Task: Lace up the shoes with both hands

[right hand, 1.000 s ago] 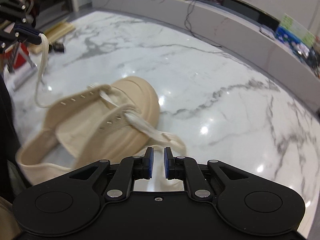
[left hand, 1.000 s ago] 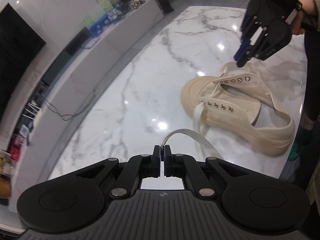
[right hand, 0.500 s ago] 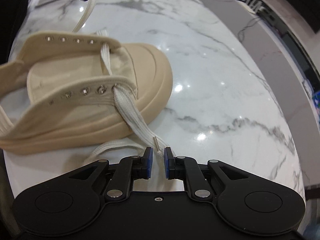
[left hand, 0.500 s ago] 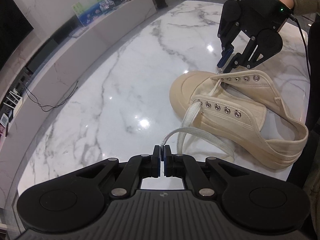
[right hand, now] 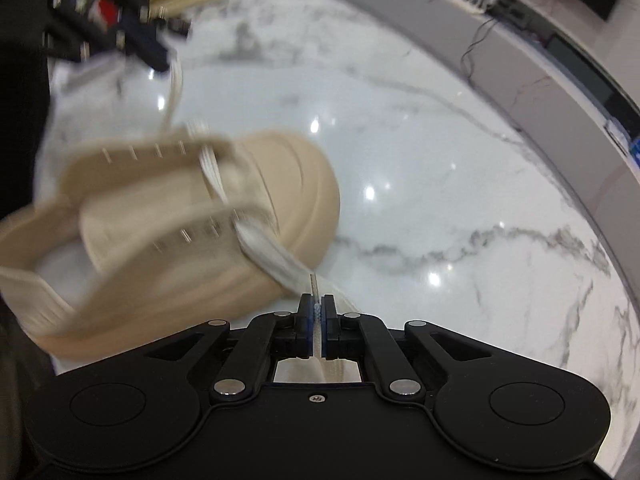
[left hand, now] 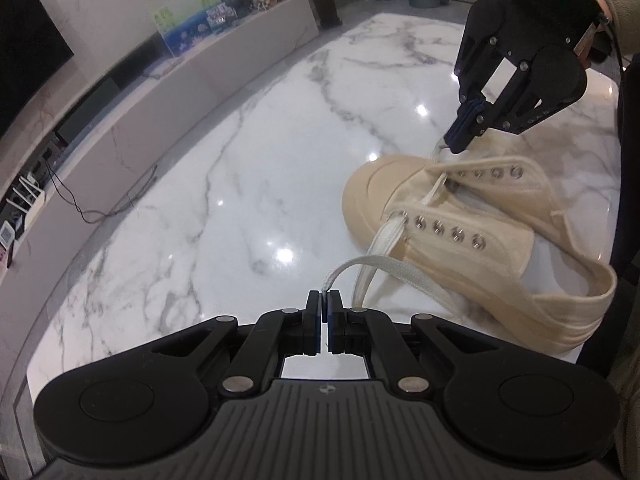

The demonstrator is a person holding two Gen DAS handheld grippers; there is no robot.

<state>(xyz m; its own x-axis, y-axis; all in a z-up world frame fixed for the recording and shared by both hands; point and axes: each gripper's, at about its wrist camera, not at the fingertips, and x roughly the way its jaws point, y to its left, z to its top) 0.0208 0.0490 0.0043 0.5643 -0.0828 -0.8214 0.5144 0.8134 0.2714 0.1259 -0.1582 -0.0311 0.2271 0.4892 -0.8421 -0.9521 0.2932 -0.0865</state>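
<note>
A cream canvas shoe [left hand: 480,200] lies on its side on the white marble table [left hand: 240,184], toe towards the table's middle. A flat white lace [left hand: 384,236] runs through its front eyelets. My left gripper [left hand: 324,300] is shut on one end of the lace, which loops back to the shoe. My right gripper [left hand: 454,146] hovers over the toe; its jaws are closing and the pads pinch the other lace end. In the right wrist view the right gripper [right hand: 317,312] grips the lace [right hand: 276,258] just behind its tip, the shoe [right hand: 160,232] is blurred, and the left gripper [right hand: 160,62] holds lace at upper left.
A long grey bench [left hand: 180,92] with boxes and cables runs along the table's far side, under a dark screen [left hand: 24,60]. A potted plant [left hand: 328,12] stands beyond it. The shoe's heel lies near the table's edge [left hand: 592,352]. A person's sleeve [left hand: 616,4] is at top right.
The right gripper's jaws have closed onto the lace tip that stood between them. The right gripper has rolled, and the shoe's toe has swung away from the left gripper. The left gripper kept its hold.
</note>
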